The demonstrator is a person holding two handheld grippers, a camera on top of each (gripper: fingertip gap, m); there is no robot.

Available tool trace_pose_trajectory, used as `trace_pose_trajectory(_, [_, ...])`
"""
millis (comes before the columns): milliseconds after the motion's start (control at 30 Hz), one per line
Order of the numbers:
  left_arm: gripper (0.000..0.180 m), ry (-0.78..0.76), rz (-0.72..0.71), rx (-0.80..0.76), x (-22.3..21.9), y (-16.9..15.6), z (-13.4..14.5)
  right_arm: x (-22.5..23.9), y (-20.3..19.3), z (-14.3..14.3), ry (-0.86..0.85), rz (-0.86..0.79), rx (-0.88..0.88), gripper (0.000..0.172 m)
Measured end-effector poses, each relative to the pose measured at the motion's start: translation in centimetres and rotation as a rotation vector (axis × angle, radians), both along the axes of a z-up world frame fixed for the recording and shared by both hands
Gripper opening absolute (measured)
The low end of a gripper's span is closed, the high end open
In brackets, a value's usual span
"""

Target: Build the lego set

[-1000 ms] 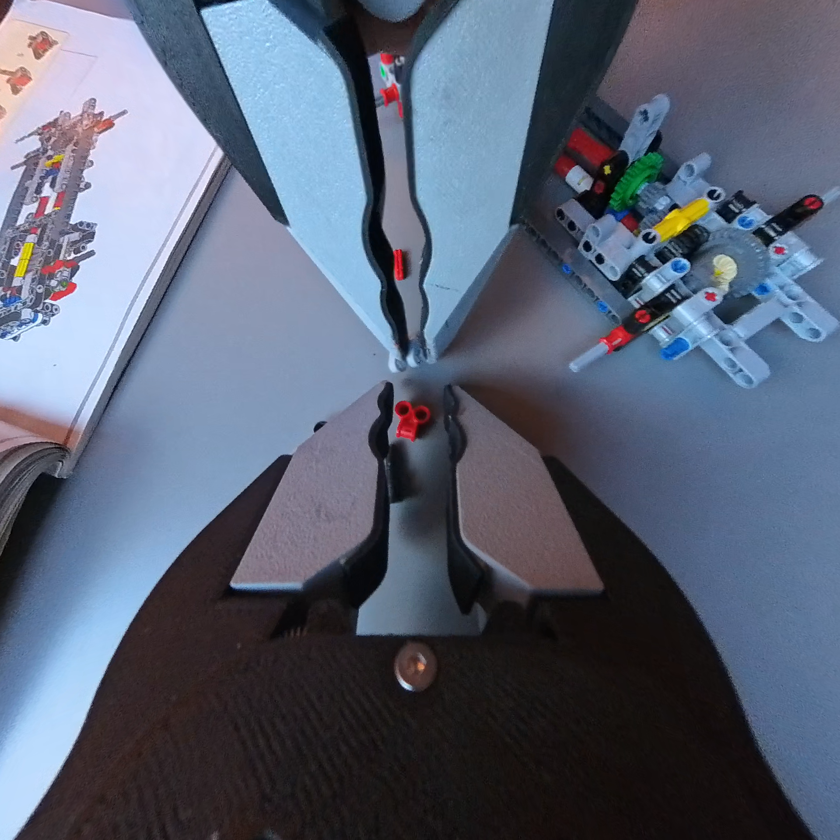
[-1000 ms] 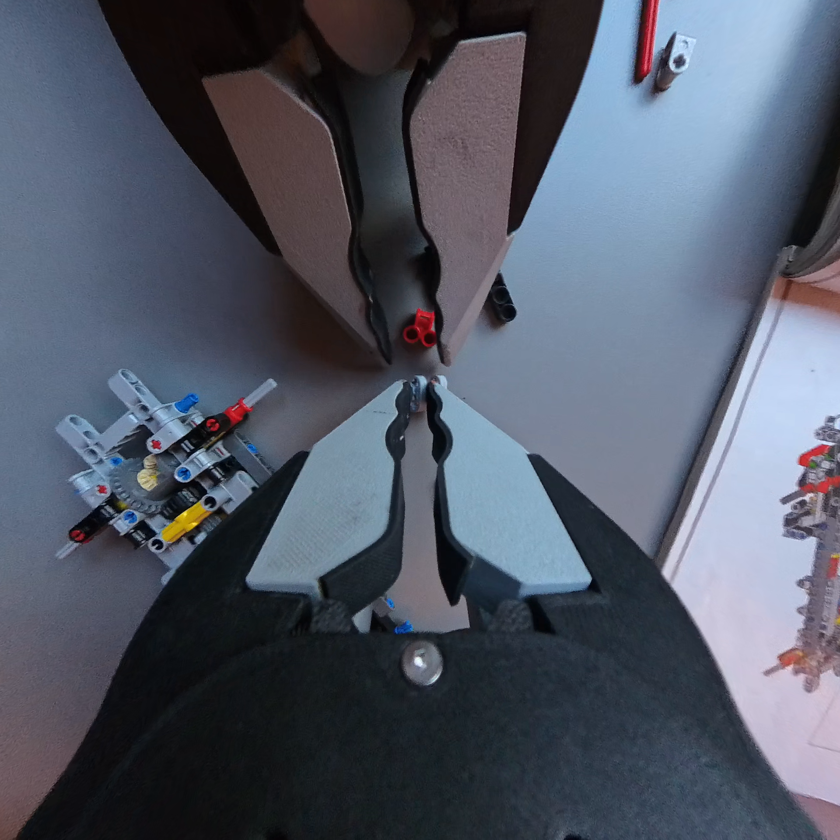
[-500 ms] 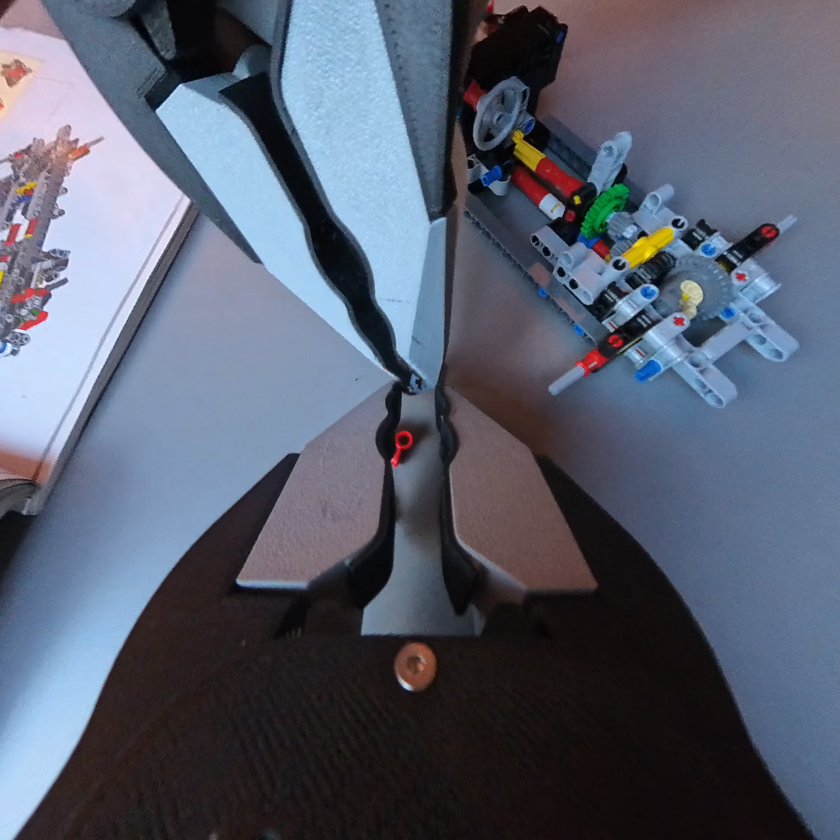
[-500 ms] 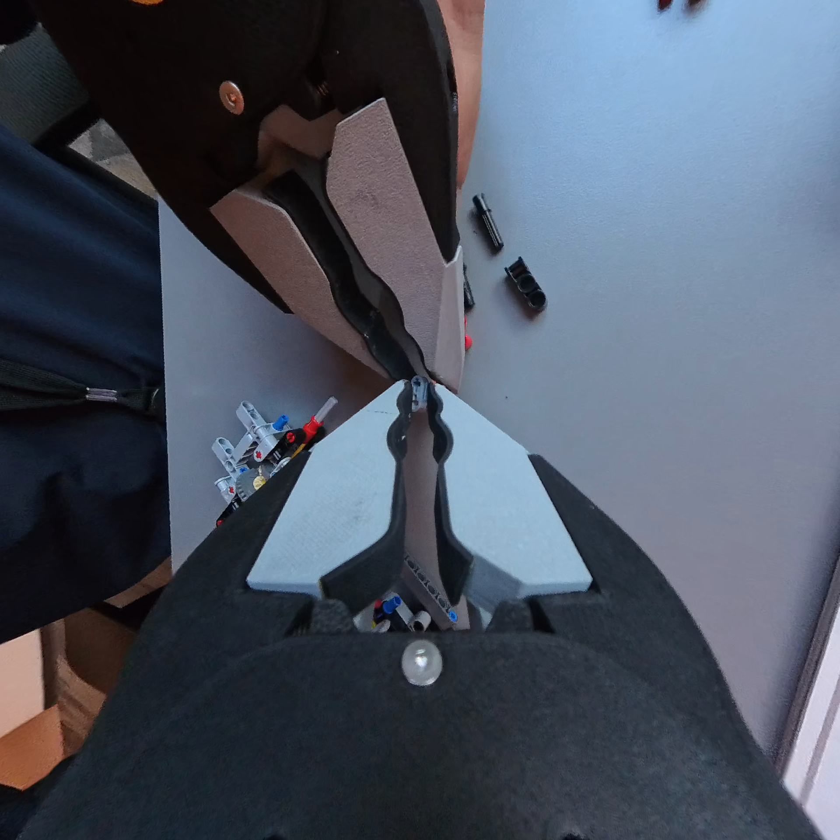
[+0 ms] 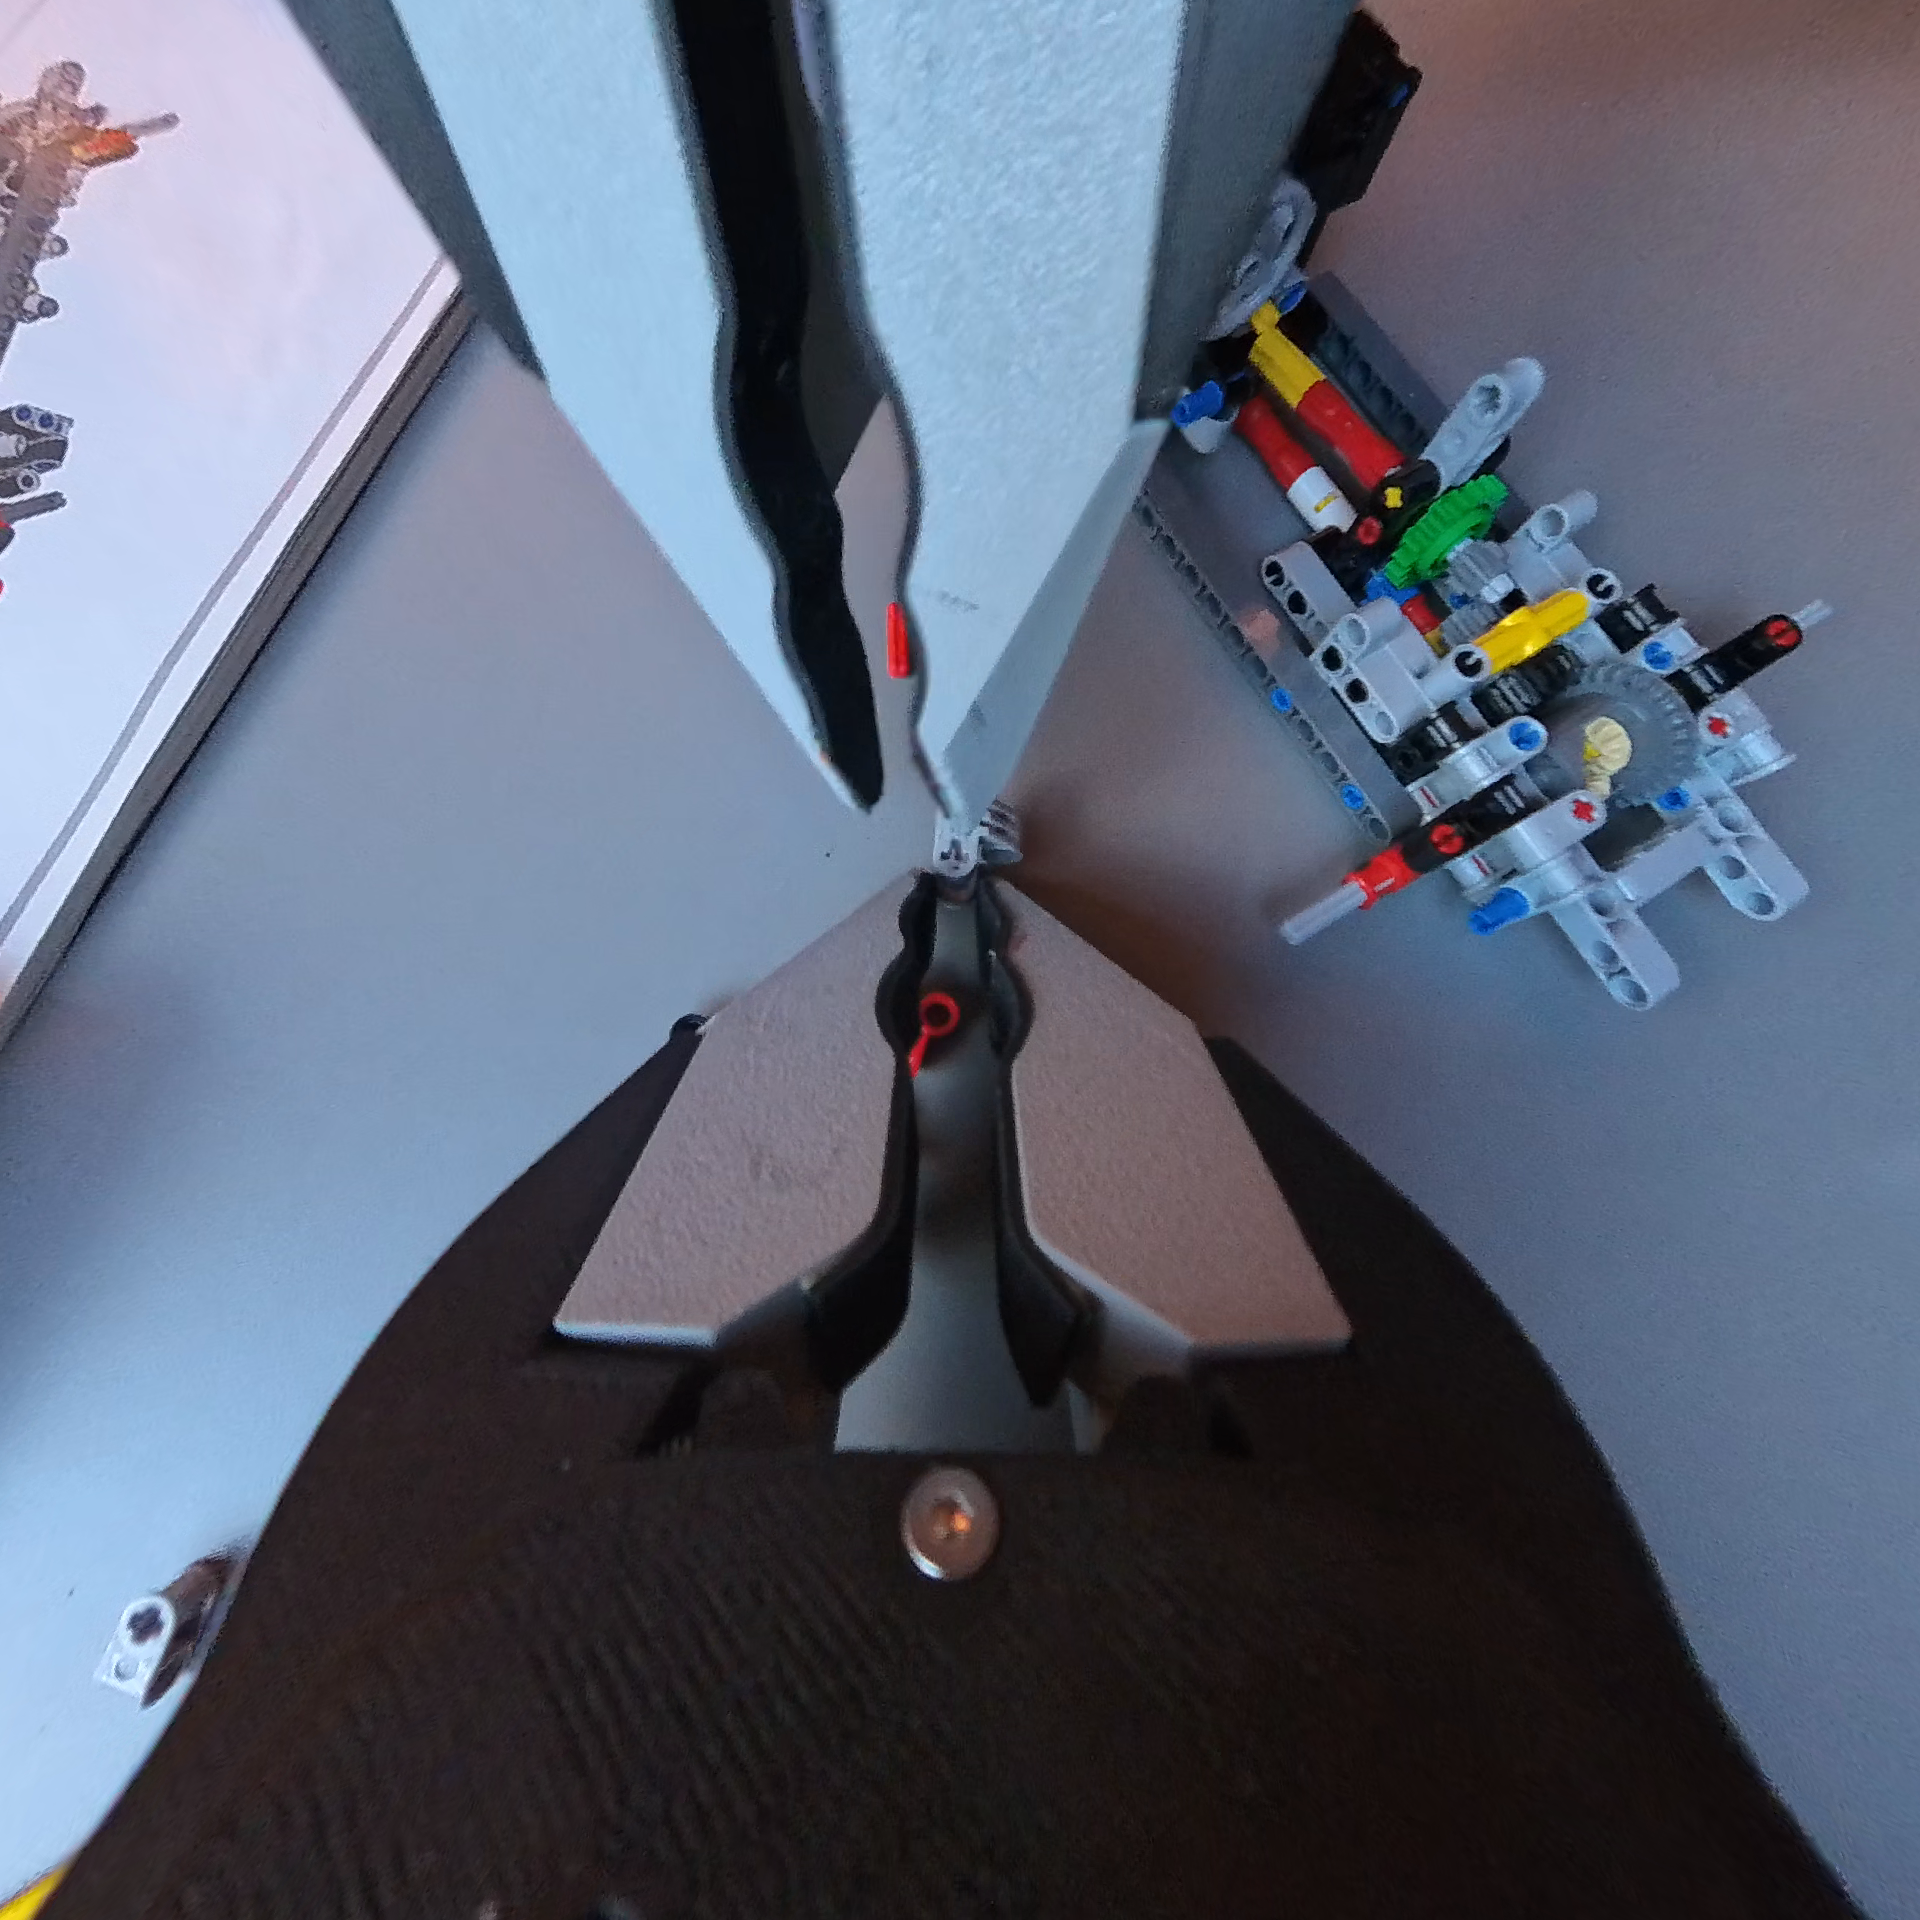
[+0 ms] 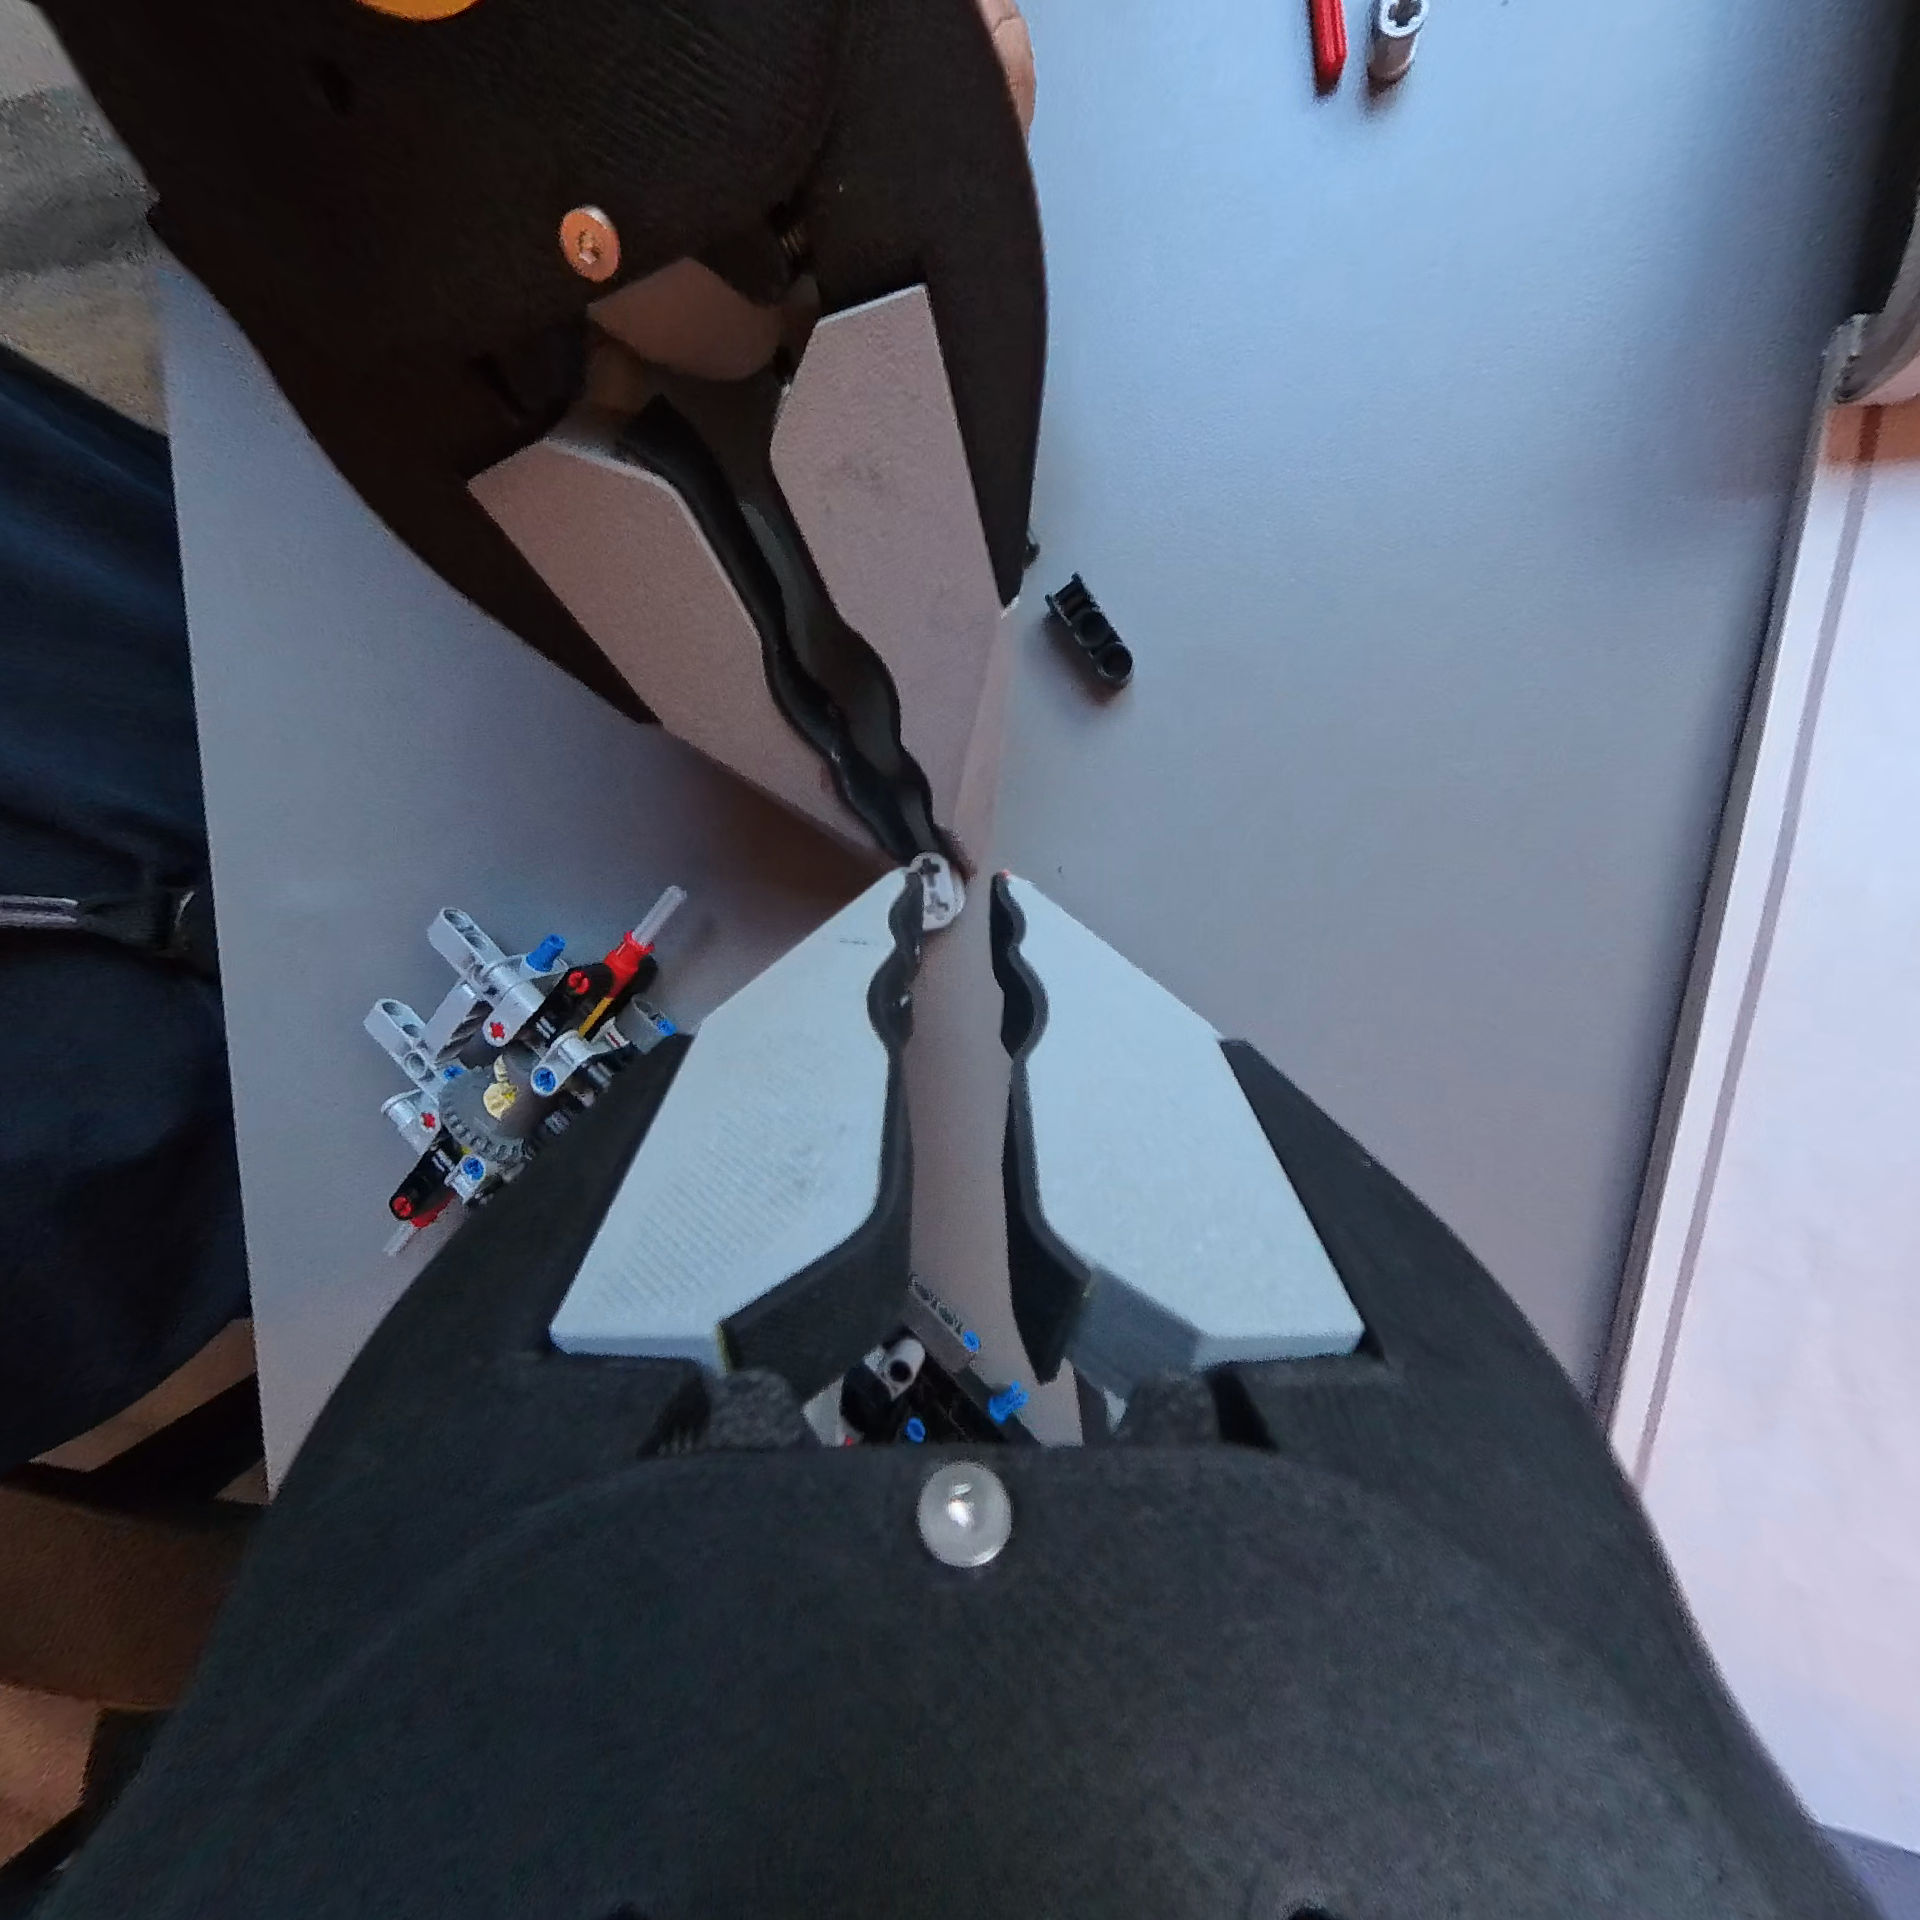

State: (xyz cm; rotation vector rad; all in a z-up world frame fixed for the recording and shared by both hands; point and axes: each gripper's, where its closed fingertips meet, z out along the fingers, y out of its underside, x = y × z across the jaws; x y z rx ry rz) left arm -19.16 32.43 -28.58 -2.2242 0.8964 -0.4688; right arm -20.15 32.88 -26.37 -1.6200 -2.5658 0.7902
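My left gripper [image 5: 956, 888], with brown fingers, is shut at its tips on a small light grey connector piece [image 5: 961, 840] above the grey table [image 5: 416, 935]. My right gripper [image 6: 953, 883], with pale blue fingers, faces it tip to tip and is open. Its left fingertip [image 6: 902, 904] still lies against the grey piece [image 6: 932, 891]; its other fingertip stands apart. The right gripper also shows in the left wrist view [image 5: 914, 800], the left gripper in the right wrist view [image 6: 940, 847]. A small red connector [image 5: 932, 1023] lies on the table under my left fingers.
A part-built model of grey beams, gears and coloured pins [image 5: 1507, 675] lies beside the grippers [image 6: 520, 1060]. An open instruction booklet [image 5: 156, 468] lies at the table's side. A black connector [image 6: 1089, 631], a red axle [image 6: 1328, 42] and loose grey pieces [image 5: 145, 1652] lie around. My two grippers' fingertips are within a few centimetres of each other.
The right gripper held the grey piece shut and brought it to the left gripper's tips. The left gripper closed on the piece, and the right gripper has opened.
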Motion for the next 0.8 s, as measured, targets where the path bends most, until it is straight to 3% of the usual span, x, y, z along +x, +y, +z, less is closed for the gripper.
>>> trace_pose_trajectory(333, [0.012,0.008,0.01,-0.006,-0.1,0.0,0.0,1.7,0.2,-0.4,0.025,0.007,0.121,0.016])
trace_pose_trajectory(500, [0.019,0.062,0.025,0.021,-1.2,0.1,0.0,2.9,3.1,0.8,0.055,-0.044,0.185,0.015])
trace_pose_trajectory(800, [0.023,0.055,-0.02,0.03,0.3,0.4,0.0,3.6,4.0,-1.5,-0.007,0.055,0.237,0.015])
